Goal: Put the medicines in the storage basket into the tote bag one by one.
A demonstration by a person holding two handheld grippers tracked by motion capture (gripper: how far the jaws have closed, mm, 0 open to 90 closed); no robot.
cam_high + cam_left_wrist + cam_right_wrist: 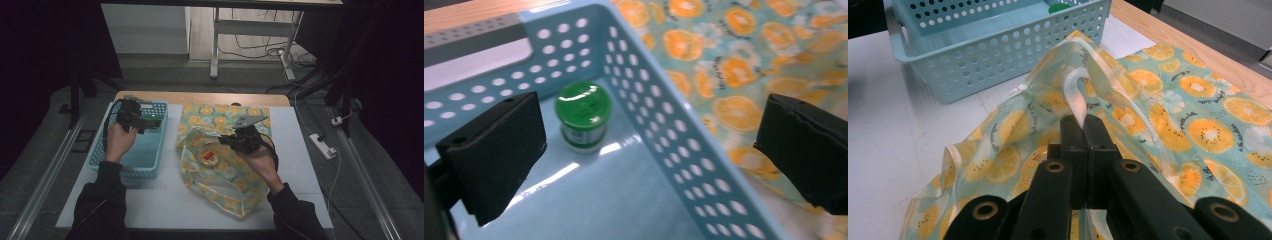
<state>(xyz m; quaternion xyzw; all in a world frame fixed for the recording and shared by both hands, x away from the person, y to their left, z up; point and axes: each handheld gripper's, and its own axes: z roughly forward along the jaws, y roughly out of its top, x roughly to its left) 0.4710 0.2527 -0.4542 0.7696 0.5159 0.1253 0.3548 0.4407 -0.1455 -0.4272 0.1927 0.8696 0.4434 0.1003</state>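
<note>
Blue plastic marks the left side of the table (165, 210): a perforated basket (100, 162) sits near the left edge, and a small jar with a green lid (583, 116) stands upright on its floor by the far right corner. The left tool (146, 123) hovers over the far end of the basket with its jaws wide apart and nothing between them. In the left gripper view the basket's right wall runs up between the jaws, with the jar ahead and toward the left jaw, apart from both pads. The left hand (120, 141) is plainly the nearer one to that jar.

To the right, across the middle of the table, lies a see-through bag printed with orange slices (220, 172). A round thing with a red patch (208, 156) shows through the plastic near its middle. The right tool (1084, 131) is closed on the bag's clear handle loop (1074, 90), holding that side of the bag raised. The bag's mouth seems to face the basket, so anything going in would likely come from the left side.
</note>
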